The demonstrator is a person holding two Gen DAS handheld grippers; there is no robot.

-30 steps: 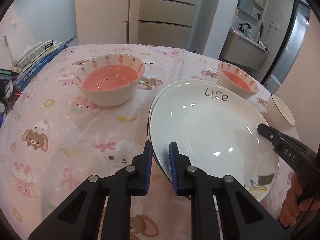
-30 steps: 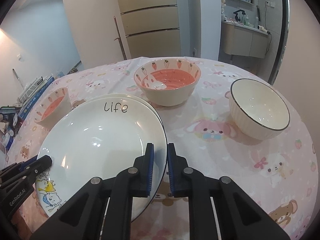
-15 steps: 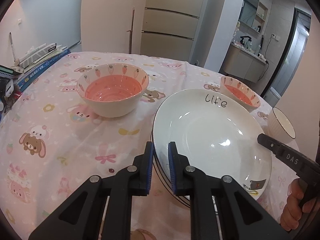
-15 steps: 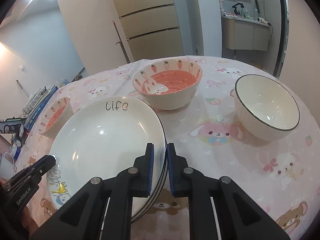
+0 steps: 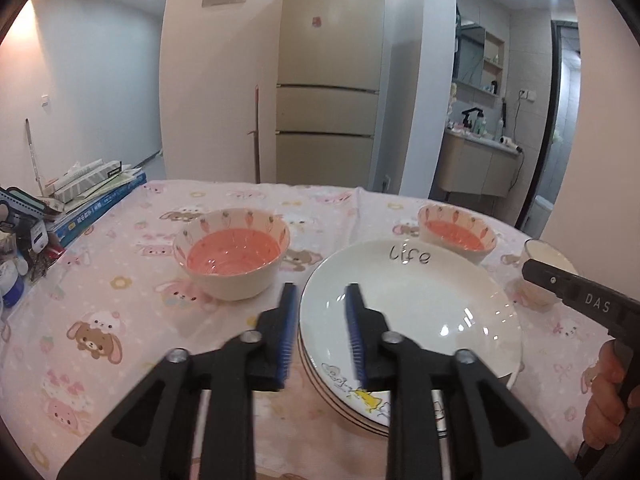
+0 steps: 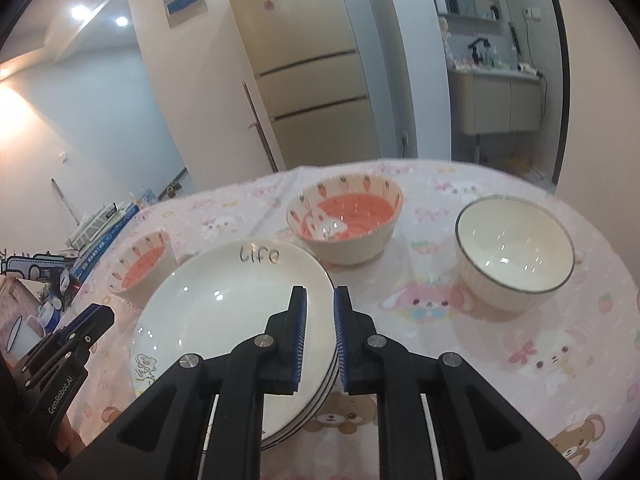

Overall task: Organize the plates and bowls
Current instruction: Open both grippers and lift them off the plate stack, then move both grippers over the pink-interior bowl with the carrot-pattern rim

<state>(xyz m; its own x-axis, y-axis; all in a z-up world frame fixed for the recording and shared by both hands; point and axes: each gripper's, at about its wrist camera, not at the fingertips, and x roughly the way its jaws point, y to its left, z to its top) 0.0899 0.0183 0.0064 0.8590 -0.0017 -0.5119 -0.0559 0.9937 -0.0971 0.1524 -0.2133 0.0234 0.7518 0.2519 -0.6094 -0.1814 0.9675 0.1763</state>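
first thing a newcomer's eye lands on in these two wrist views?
The stack of glossy white plates, "Life" handwritten on the top one's far rim, sitting centre on the pink cartoon-animal tablecloth. The left gripper straddles the stack's near-left rim with jaws that have just been opening, pads apart from it; the right gripper brackets the opposite rim. Behind stand two pink carrot-patterned bowls and a plain white dark-rimmed bowl.

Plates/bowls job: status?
Done: the Life plate sits on the plate stack. In hand: the left gripper has just been opening its jaws, which straddle the plate rim unpressed; the right gripper pinches the opposite rim. Left: one carrot bowl, a second carrot bowl and the white bowl stand apart, unstacked.
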